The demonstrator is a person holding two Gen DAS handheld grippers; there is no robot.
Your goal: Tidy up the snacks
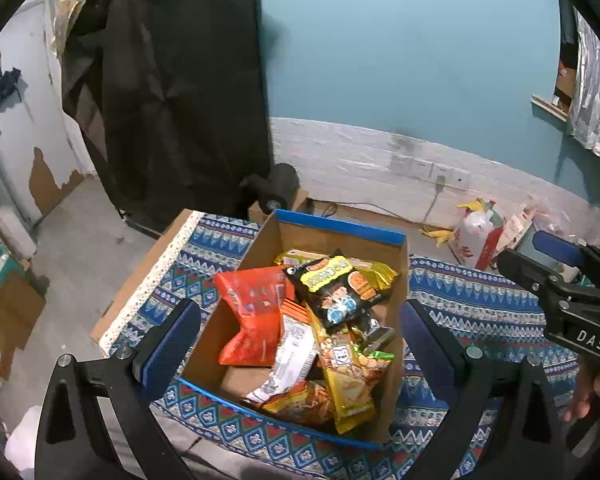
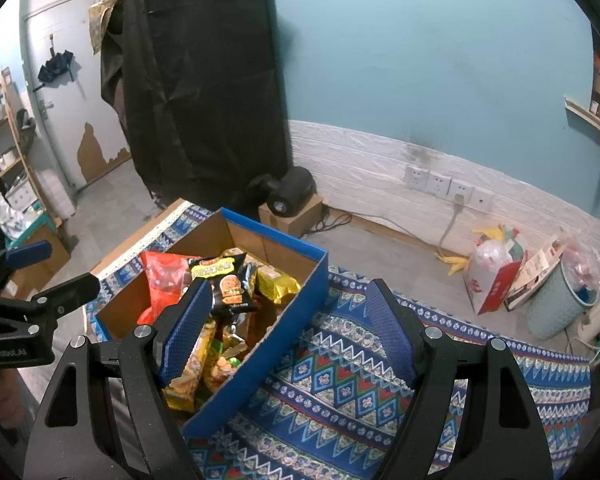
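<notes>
The left gripper (image 1: 300,344) is held above the cardboard box (image 1: 332,236) at the lower centre of the left wrist view, its two blue-padded fingers (image 1: 168,340) spread wide to either side of the box, with nothing between them. The right gripper (image 2: 290,332) is held at the lower centre of the right wrist view, likewise spread wide and empty, one finger over the box's contents and the other over the patterned cloth (image 2: 340,392).

"DAS" is read on the right gripper's body at the right edge of the left wrist view, and "GenRobot.AI" on the left gripper's body at the left edge of the right wrist view.

One box is seen, standing on the cloth and filled with heaped snack packets: one red packet (image 1: 252,312), one black packet (image 1: 336,288) and several yellow ones that cannot be counted exactly. Four wall sockets (image 2: 448,186) are counted at centre right.
</notes>
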